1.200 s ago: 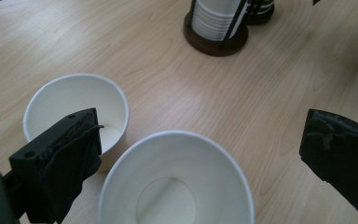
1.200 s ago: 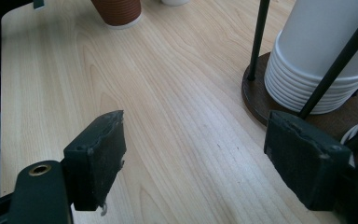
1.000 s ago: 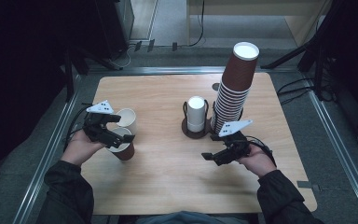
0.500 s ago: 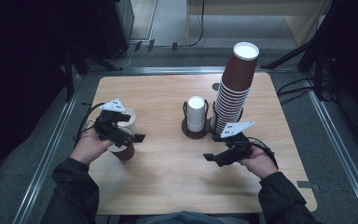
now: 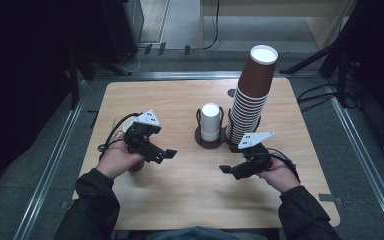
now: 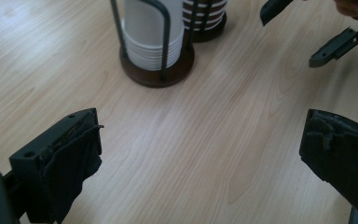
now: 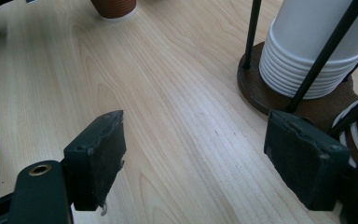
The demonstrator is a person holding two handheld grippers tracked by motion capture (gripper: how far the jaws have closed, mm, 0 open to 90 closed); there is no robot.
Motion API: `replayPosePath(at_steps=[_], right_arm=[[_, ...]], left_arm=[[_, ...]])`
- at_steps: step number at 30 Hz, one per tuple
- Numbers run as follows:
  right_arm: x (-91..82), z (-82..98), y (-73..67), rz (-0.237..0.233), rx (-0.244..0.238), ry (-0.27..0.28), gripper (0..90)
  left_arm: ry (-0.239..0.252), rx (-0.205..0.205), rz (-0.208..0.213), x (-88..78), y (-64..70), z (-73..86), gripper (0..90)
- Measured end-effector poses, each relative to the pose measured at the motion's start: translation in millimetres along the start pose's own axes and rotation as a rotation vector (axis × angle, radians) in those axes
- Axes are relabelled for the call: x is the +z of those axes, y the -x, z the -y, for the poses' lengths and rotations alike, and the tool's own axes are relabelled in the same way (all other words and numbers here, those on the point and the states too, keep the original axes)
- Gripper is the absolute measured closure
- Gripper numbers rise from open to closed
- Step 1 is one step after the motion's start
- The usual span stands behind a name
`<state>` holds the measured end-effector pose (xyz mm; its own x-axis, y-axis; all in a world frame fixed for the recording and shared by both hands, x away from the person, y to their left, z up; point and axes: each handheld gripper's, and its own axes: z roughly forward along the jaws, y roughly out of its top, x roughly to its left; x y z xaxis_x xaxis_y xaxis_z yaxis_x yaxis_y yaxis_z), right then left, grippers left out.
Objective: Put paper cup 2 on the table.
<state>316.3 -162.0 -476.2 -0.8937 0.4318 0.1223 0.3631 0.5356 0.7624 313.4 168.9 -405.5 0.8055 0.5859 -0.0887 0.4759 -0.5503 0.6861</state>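
Observation:
My left gripper (image 5: 164, 155) hovers open over the left half of the wooden table (image 5: 180, 200), its jaws wide apart with nothing between them (image 6: 205, 140). A brown paper cup (image 5: 135, 167) stands under that hand, mostly hidden by it; the right gripper view shows the cup (image 7: 114, 7) far off. At the right, my right gripper (image 5: 230, 170) is open and empty (image 7: 200, 144), pointing left just in front of the holders. A white stack (image 5: 210, 121) sits in a dark wire holder (image 6: 156, 77) at the table's middle. A tall stack of brown cups (image 5: 252, 95) leans beside it.
The wire holder's dark round base (image 7: 289, 100) lies close ahead of my right gripper's right jaw. In the left gripper view the other gripper's jaws (image 6: 335, 42) show at the top right. Bare wood stretches between the two grippers. Metal rails and cables run around the table.
My left gripper has moved right and slightly nearer, from beside the brown cup toward the table's middle. The right gripper has barely shifted.

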Motion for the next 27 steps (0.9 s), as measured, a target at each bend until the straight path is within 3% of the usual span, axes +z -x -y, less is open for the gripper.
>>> replayPosePath(at_steps=[3,17,27], right_arm=[[0.5,0.1,-0.1,0.001,-0.002,-0.001,20.6],[2.7,0.0,-0.1,0.000,-0.008,-0.009,20.6],[4.1,-0.1,0.5,-0.004,-0.015,-0.013,20.6]], left_arm=[[-0.011,0.020,0.007,7.4,7.1,-3.3,0.0],[-0.020,0.028,0.041,38.1,31.5,-9.1,0.0],[-0.023,0.028,0.050,55.6,41.2,-4.1,0.0]])
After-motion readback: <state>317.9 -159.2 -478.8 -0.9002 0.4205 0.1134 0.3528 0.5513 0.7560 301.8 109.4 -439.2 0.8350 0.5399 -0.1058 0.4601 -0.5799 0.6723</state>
